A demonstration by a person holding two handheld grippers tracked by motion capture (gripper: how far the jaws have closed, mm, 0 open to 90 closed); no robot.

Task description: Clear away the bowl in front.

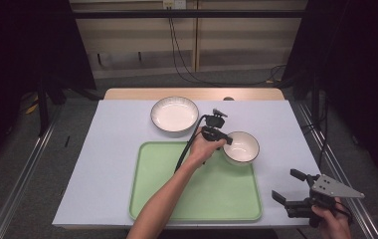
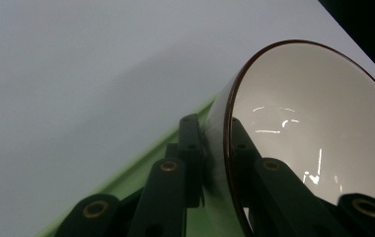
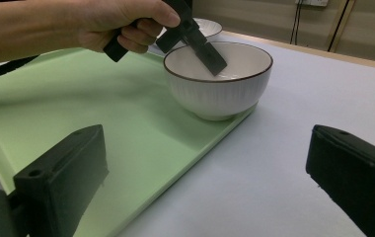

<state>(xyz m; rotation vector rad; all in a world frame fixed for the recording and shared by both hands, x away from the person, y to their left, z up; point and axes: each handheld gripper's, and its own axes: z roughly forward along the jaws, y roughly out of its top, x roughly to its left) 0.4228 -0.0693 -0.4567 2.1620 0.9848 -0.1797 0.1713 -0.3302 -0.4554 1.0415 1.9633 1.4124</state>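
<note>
A white bowl [image 1: 244, 148] with a dark rim sits at the far right corner of the green tray [image 1: 162, 199], its base over the tray's edge. My left gripper [image 1: 228, 140] is shut on the bowl's near-left rim. In the left gripper view one jaw presses the outer wall and the other the inside of the bowl [image 2: 314, 123], with the left gripper [image 2: 217, 128] clamped tight. From the right gripper view, the bowl [image 3: 220, 94] and the left gripper [image 3: 210, 57] lie ahead. My right gripper [image 1: 289, 185] hovers open near the table's front right corner, its jaws wide apart and nothing between them.
A shallow white dish [image 1: 174, 113] stands on the white table cover [image 1: 112, 139] behind the tray. The left gripper's black cable trails over the tray. Dark floor and metal rails flank the table.
</note>
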